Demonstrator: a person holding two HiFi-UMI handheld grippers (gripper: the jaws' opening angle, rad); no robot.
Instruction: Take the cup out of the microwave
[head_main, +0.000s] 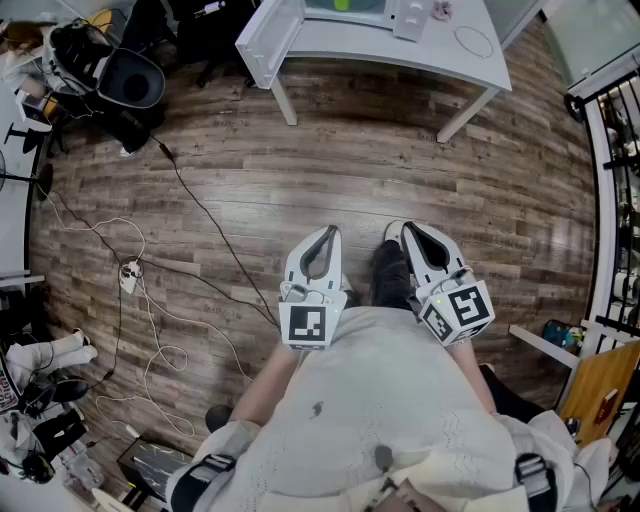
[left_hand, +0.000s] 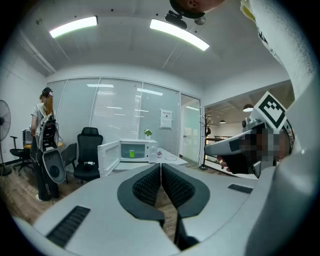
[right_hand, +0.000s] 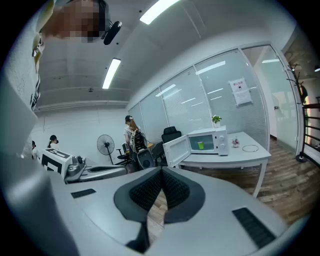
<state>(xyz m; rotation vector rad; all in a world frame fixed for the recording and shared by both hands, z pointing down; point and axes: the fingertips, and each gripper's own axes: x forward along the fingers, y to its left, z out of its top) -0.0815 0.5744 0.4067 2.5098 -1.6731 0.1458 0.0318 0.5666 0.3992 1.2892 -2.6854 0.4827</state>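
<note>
A white microwave (head_main: 345, 12) stands on a white table (head_main: 420, 55) far ahead, its door (head_main: 262, 40) swung open to the left. Inside stands a small green cup (left_hand: 131, 154), which also shows as the cup (right_hand: 200, 145) in the right gripper view. My left gripper (head_main: 322, 236) and right gripper (head_main: 411, 232) are held side by side close to the body, well short of the table. The left gripper (left_hand: 161, 168) is shut with nothing between its pads. The right gripper (right_hand: 161, 173) is likewise shut and empty.
Wood floor lies between me and the table. Cables (head_main: 150, 290) trail across the floor at the left. A black office chair (left_hand: 90, 152) and a person with a backpack (left_hand: 44, 145) are left of the table, with a standing fan (right_hand: 105, 143) nearby. A coat rack (left_hand: 205, 140) stands at the right.
</note>
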